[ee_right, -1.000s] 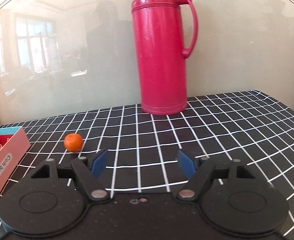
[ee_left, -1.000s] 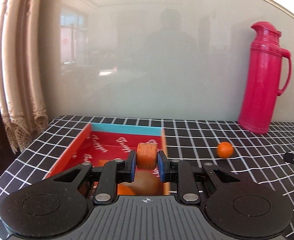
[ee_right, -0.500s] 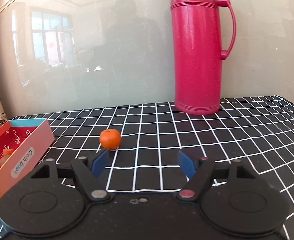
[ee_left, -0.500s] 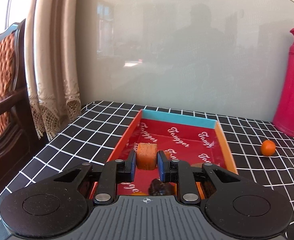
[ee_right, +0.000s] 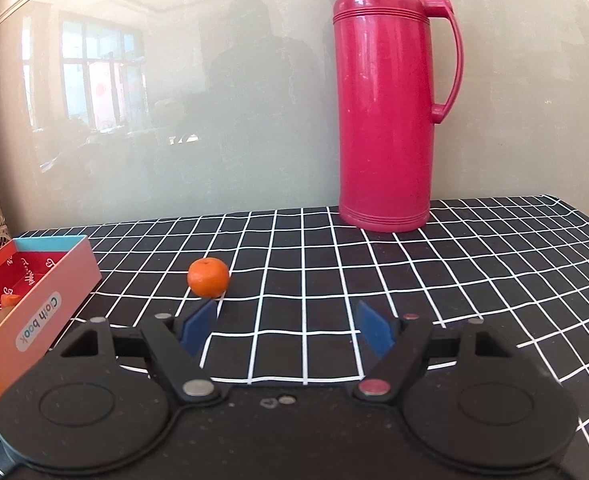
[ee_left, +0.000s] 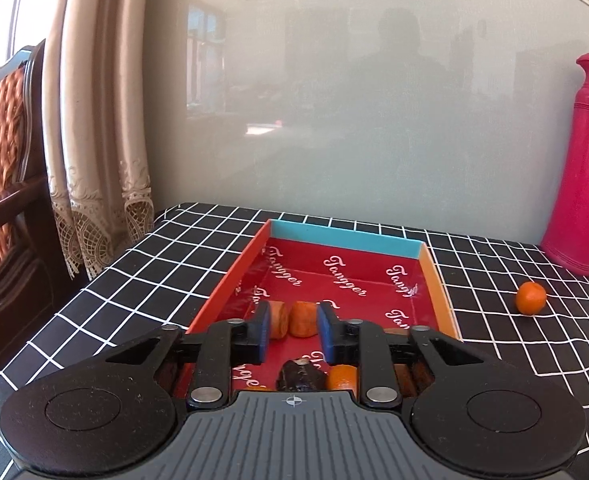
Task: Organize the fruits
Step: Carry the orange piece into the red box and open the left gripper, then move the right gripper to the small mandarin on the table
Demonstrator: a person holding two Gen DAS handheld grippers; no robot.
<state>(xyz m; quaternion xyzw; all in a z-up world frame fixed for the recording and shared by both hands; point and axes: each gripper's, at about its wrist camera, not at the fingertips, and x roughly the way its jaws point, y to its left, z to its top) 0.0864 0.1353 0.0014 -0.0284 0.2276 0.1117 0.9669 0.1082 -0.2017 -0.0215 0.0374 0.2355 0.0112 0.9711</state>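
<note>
My left gripper (ee_left: pixel 293 318) hangs over the red box (ee_left: pixel 440 288), its jaws slightly apart. An orange chunk (ee_left: pixel 303 319) lies on the box floor between and beyond the fingers, beside a second chunk (ee_left: pixel 277 319). A dark fruit (ee_left: pixel 300 374) and an orange fruit (ee_left: pixel 342 376) lie nearer in the box. A tangerine (ee_right: pixel 208 277) sits on the checked cloth, just beyond my open, empty right gripper (ee_right: pixel 286 330), toward its left finger. The tangerine also shows in the left wrist view (ee_left: pixel 530 298).
A tall pink thermos (ee_right: pixel 386 96) stands at the back by the wall. The box's side (ee_right: pixel 38 320) is at the right gripper's left, with several fruits inside. A curtain (ee_left: pixel 94 120) and a wooden chair (ee_left: pixel 2 152) stand off the table's left edge.
The left gripper opened and let go of the orange chunk, which now lies in the box. The right gripper moved closer to the tangerine.
</note>
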